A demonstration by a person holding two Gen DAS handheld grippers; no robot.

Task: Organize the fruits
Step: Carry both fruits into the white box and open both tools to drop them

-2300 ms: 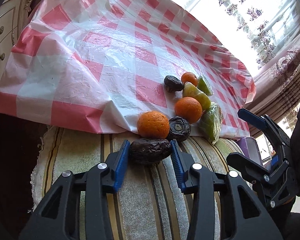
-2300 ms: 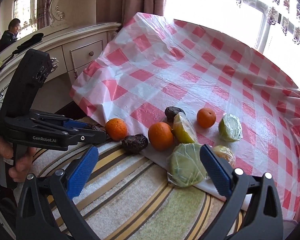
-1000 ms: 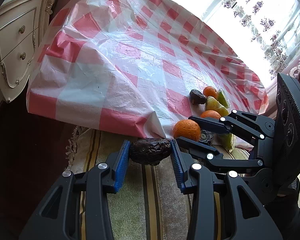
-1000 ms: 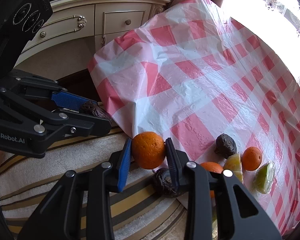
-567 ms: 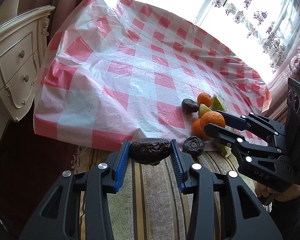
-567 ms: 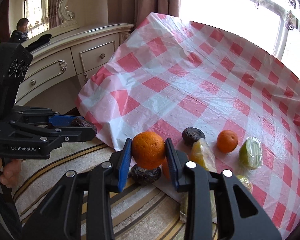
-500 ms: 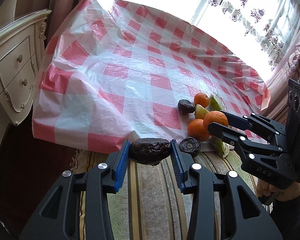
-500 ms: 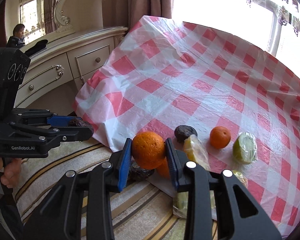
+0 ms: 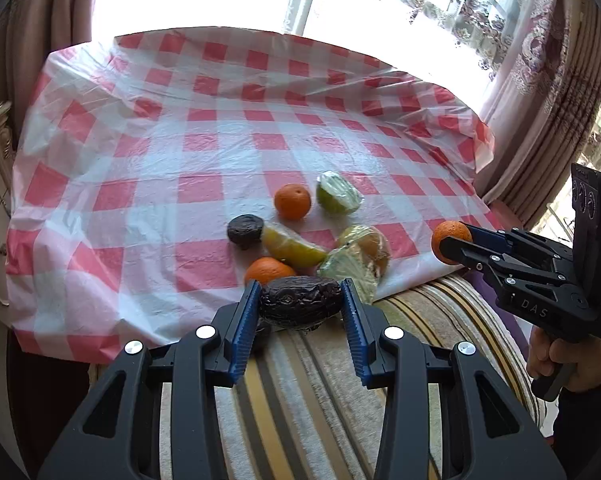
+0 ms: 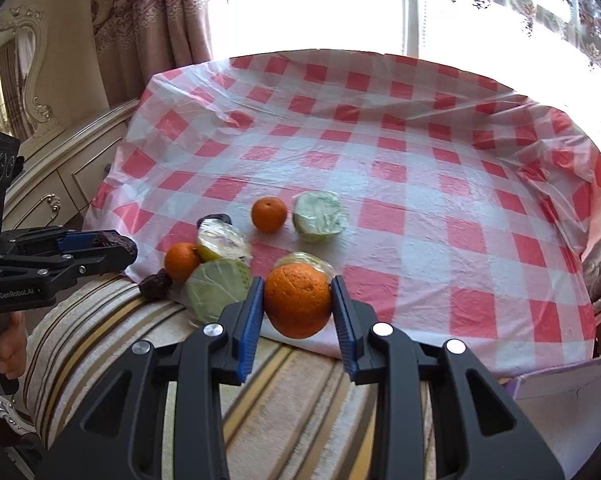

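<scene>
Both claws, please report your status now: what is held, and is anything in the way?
Left claw shut on dark wrinkled fruit. Right claw shut on orange. Both held above the fruit pile on checkered cloth. Nothing blocking.

I see a red-white checked plastic cloth point(image 10: 400, 184) w/ curtains point(image 10: 152, 20), window behind, cream dresser point(image 10: 72, 168) left.
</scene>
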